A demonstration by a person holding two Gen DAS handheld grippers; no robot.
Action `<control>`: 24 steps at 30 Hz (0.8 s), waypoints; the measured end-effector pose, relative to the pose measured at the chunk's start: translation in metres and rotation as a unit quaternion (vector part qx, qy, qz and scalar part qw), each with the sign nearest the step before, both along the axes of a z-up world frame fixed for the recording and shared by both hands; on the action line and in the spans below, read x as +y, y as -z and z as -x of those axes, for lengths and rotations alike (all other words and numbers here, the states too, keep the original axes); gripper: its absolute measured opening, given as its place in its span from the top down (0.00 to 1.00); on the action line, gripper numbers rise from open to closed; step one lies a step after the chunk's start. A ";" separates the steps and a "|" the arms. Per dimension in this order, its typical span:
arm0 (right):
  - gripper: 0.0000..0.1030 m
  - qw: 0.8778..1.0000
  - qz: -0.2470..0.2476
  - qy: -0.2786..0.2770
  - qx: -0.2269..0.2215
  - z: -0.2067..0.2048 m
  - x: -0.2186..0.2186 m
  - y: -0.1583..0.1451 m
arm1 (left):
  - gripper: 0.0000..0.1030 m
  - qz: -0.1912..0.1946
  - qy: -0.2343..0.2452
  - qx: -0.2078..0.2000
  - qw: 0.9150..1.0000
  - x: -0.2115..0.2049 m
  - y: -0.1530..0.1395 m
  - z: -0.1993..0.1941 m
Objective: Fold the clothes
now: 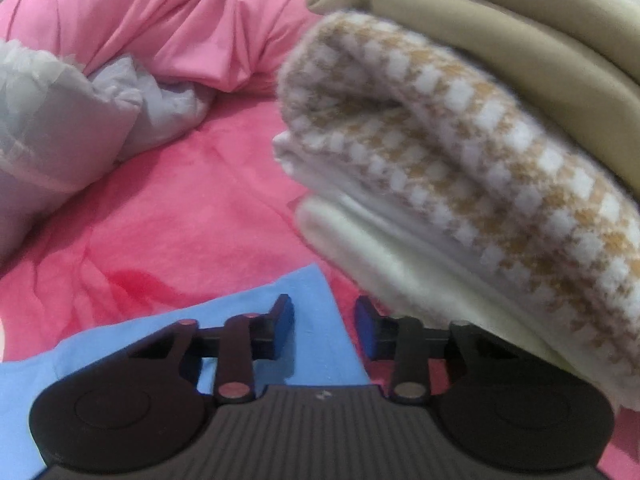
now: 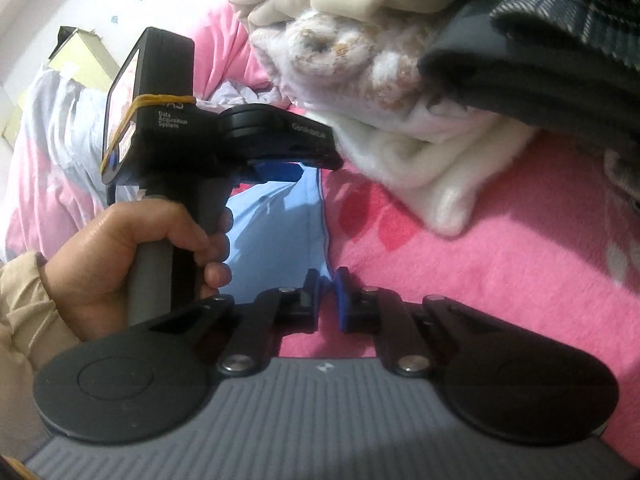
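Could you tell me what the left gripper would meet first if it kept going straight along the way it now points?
Most likely the light blue garment lying just ahead of the left gripper, whose jaws stand open and empty, then the pink blanket. The folded houndstooth knit sits off to the right, though depth is hard to judge.
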State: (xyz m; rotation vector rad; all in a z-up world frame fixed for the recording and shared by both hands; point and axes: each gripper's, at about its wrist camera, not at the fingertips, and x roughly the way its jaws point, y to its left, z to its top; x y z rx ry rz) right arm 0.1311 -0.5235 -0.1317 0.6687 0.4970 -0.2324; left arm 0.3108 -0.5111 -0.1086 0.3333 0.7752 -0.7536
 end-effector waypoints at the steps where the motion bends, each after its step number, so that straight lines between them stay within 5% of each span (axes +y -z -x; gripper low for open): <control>1: 0.94 1.000 0.000 0.000 0.000 0.000 -0.001 0.000 | 0.75 0.001 0.000 -0.001 1.000 0.000 0.000 -0.001; 6: 0.98 1.000 0.002 0.000 -0.004 -0.001 0.003 -0.001 | 0.96 0.022 -0.011 0.011 1.000 0.008 -0.003 -0.007; 17: 0.99 0.996 0.069 -0.023 -0.059 0.017 0.015 -0.031 | 0.97 0.131 -0.047 0.049 0.989 0.088 -0.063 -0.024; 24: 0.99 0.978 0.159 -0.110 -0.079 0.011 0.064 -0.072 | 0.97 0.176 -0.082 0.063 0.979 0.173 -0.090 -0.034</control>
